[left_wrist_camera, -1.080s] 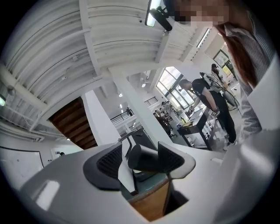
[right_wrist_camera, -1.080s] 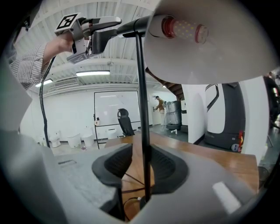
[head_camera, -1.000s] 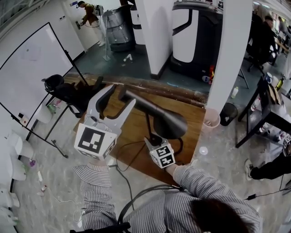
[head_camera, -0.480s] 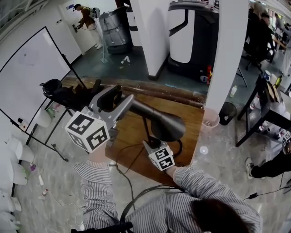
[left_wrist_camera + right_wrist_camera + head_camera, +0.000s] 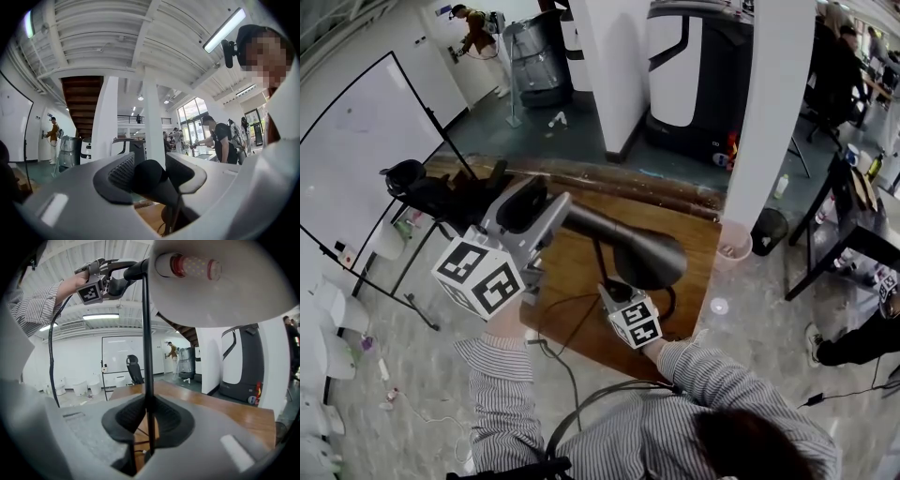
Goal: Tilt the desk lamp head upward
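A black desk lamp stands on the wooden table (image 5: 572, 272). Its cone-shaped lamp head (image 5: 628, 246) lies roughly level on a thin stem (image 5: 602, 258). My left gripper (image 5: 542, 208) has its jaws around the narrow rear end of the head. In the left gripper view that rounded end (image 5: 150, 180) touches both pads of the closing left gripper (image 5: 151, 169). My right gripper (image 5: 614, 289) is low at the stem. Its closing jaws (image 5: 147, 416) have the stem (image 5: 145, 333) between them, with wood showing on either side. The bulb (image 5: 192, 267) shows from below.
A black office chair (image 5: 431, 192) stands by the table's left end, with a whiteboard (image 5: 366, 141) beyond it. A white pillar (image 5: 769, 112) and a bin (image 5: 736, 246) are at the right. A cable (image 5: 558, 328) runs off the table's near edge. People stand in the background.
My left gripper has turned and settled onto the rear end of the lamp head, and its jaws have narrowed. The right gripper has stayed at the stem. The lamp head has barely moved.
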Available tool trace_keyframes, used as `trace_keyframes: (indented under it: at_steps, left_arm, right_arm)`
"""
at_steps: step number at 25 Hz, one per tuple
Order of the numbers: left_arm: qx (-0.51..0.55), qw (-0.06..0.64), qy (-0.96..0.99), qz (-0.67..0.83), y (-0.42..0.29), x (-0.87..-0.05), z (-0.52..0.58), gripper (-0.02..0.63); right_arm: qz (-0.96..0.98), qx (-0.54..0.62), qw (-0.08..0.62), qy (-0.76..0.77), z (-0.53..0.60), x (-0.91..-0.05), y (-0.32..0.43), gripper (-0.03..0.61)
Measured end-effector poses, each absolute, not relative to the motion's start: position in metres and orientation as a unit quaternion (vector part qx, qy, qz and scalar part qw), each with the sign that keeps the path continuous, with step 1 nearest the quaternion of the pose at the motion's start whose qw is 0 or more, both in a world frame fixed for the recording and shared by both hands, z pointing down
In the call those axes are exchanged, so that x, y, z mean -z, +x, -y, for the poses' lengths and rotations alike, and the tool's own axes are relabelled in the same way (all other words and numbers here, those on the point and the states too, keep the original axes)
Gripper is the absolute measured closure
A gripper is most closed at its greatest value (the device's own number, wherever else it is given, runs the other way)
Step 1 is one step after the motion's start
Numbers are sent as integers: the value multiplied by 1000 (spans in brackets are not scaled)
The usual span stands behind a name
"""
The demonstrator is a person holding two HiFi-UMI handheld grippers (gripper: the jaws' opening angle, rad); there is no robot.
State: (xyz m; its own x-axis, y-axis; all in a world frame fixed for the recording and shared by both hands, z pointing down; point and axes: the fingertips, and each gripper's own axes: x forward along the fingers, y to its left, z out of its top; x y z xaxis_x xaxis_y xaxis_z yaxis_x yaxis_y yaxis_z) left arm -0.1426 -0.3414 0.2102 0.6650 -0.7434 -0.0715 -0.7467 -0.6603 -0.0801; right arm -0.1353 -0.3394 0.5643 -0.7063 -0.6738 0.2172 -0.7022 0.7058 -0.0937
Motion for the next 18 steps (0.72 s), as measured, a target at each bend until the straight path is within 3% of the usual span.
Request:
trace_keyframes:
  at_steps: [18]
  left_arm:
    - [-118,-14,-895,-430,-175,-244,333,402]
  right_arm:
    - [926,-90,90,356,336,-565,-134,525]
